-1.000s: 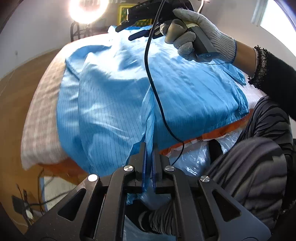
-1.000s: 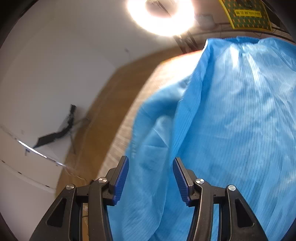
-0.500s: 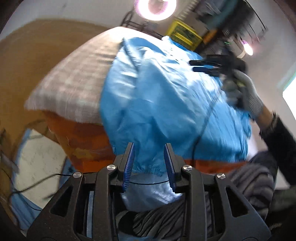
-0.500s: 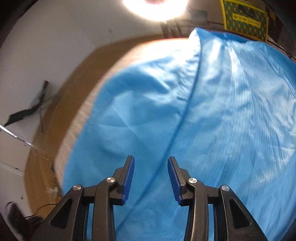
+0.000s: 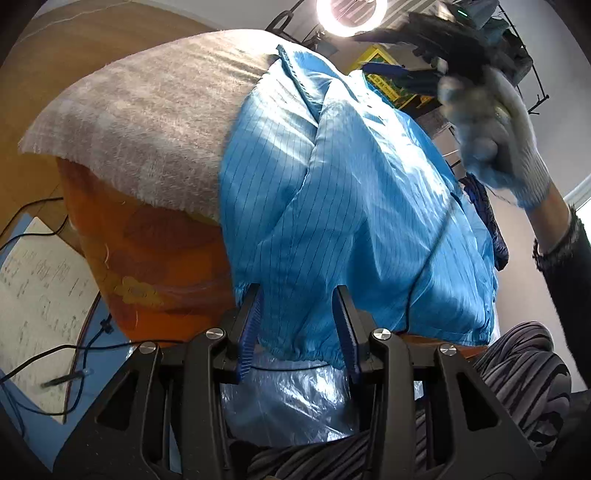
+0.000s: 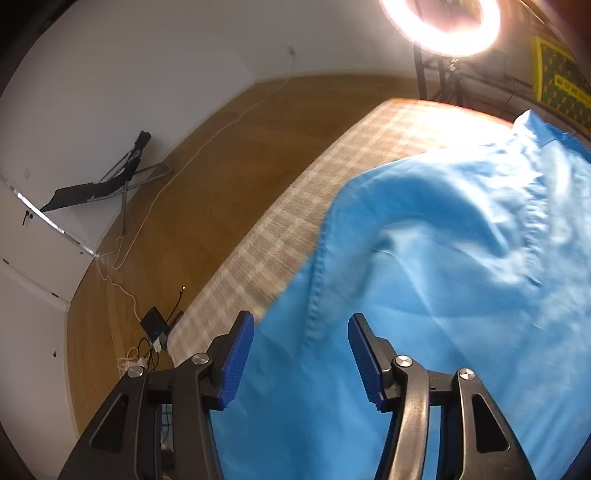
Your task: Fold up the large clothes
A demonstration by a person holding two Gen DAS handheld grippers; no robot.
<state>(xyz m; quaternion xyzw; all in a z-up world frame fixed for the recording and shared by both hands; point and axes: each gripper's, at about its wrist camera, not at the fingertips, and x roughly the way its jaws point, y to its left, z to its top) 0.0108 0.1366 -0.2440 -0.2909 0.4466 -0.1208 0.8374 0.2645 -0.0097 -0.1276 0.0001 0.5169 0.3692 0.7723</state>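
**Blue garment spread out, both grippers free**

While the blue garment [image 5: 354,206] lies across the checked blanket [image 5: 147,122] on the bed, it looks light, soft and slippery; its gathered near hem seems the best hold. Left gripper [image 5: 297,328] fingers stand apart around that hem; right gripper [image 6: 301,354] has just widened, holding nothing. Wooden floor [image 6: 207,177] and ring light [image 6: 441,22] lie beyond.

Ring light [image 6: 441,24] lit at back, on stand. Grey-beige checked blanket [image 5: 147,122] over orange sheet [image 5: 159,254]. Wood floor [image 6: 207,177], white cable [image 6: 155,206], folded black stand [image 6: 99,184] by wall. Clear plastic bag [image 5: 288,402]; printed paper [image 5: 40,295] on floor.
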